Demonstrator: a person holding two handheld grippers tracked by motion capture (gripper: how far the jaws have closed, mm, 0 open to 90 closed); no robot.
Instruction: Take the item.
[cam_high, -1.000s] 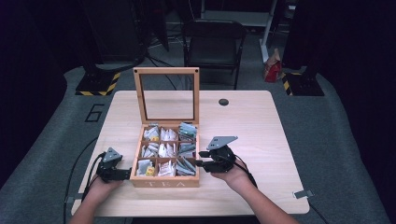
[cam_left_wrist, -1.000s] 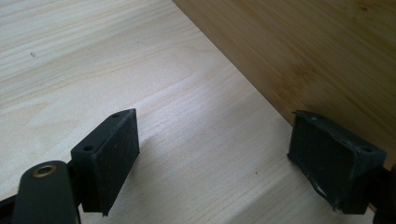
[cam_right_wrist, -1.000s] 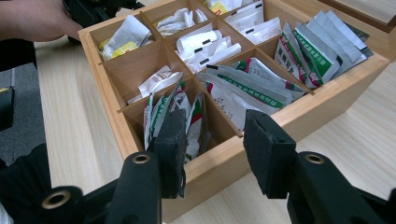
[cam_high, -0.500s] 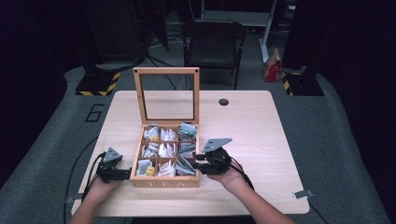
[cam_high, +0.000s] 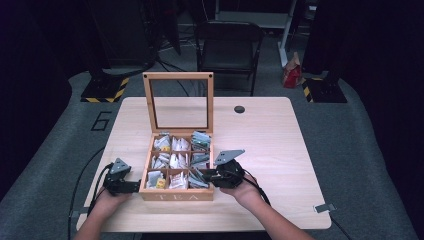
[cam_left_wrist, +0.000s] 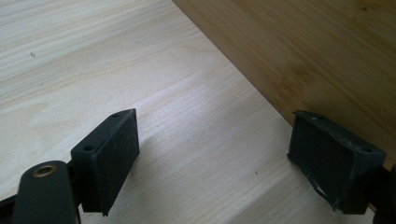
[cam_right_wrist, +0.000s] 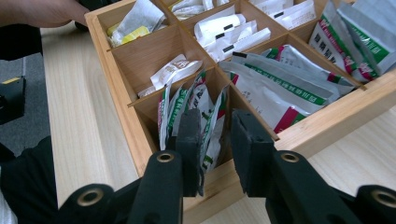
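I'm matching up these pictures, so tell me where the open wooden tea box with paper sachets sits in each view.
High view: the open wooden tea box sits at the table's near middle, lid upright.
Left gripper view: its plain side wall fills the upper right.
Right gripper view: its compartments spread across the top.
Shared landmark: the pale wooden table.

A pale wooden table (cam_high: 280, 150) carries an open wooden tea box (cam_high: 176, 194) near its front edge, while a small dark round disc (cam_high: 239, 109) lies towards the back edge.
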